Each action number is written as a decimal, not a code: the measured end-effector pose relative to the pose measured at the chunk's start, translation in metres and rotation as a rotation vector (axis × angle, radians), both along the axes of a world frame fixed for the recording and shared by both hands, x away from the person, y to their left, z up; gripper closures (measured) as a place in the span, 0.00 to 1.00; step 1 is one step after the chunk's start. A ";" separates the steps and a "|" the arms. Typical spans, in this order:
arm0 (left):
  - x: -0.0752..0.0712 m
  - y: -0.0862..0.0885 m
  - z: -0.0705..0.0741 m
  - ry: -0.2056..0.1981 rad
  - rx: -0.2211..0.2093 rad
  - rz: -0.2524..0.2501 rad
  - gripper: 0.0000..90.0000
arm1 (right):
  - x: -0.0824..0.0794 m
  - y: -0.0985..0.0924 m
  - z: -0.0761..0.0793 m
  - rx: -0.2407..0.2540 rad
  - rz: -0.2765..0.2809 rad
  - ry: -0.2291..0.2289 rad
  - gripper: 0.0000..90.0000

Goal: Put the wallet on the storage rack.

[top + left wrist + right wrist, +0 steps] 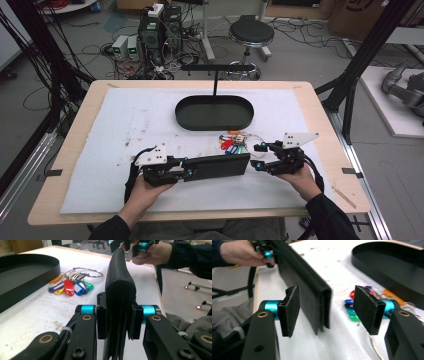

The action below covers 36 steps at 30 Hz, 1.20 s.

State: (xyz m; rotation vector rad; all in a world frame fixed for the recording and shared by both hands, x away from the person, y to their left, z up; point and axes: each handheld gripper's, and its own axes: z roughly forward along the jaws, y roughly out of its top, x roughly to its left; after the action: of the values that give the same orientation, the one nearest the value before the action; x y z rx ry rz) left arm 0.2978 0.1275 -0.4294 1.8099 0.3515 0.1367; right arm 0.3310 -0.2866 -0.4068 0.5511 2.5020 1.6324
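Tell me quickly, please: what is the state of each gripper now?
Left gripper: closed on one end of the black wallet.
Right gripper: open; the wallet's other end sits between its fingers, untouched.

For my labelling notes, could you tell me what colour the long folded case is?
The case is black, finely textured; clearest in the left gripper view.

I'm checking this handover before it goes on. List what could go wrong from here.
1. The left gripper clamps only one end of the long black wallet; the other end sticks out unsupported between the open pads of the right gripper, so it may sag or twist.
2. The key bunch lies close beside the right gripper, which could snag its ring.
3. The black tray sits just beyond; a swing could knock it.
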 end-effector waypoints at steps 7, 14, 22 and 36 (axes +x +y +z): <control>0.000 0.003 0.005 -0.017 -0.014 0.009 0.82 | 0.002 -0.014 0.003 0.017 -0.126 -0.040 0.39; 0.001 0.005 0.008 -0.028 -0.016 0.023 0.82 | 0.004 -0.026 0.005 -0.019 -0.339 -0.066 0.39; 0.003 0.007 0.019 -0.063 -0.041 0.029 0.83 | 0.007 -0.036 0.004 -0.034 -0.451 -0.058 0.39; 0.025 0.002 0.039 -0.133 -0.083 0.094 0.83 | 0.007 -0.048 0.004 -0.028 -0.565 -0.060 0.39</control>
State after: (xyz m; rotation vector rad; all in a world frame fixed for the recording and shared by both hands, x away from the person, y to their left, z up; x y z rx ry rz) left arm 0.3233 0.1298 -0.3902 1.6930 0.3429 0.3022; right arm 0.3385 -0.3350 -0.4027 1.0655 2.0528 1.3631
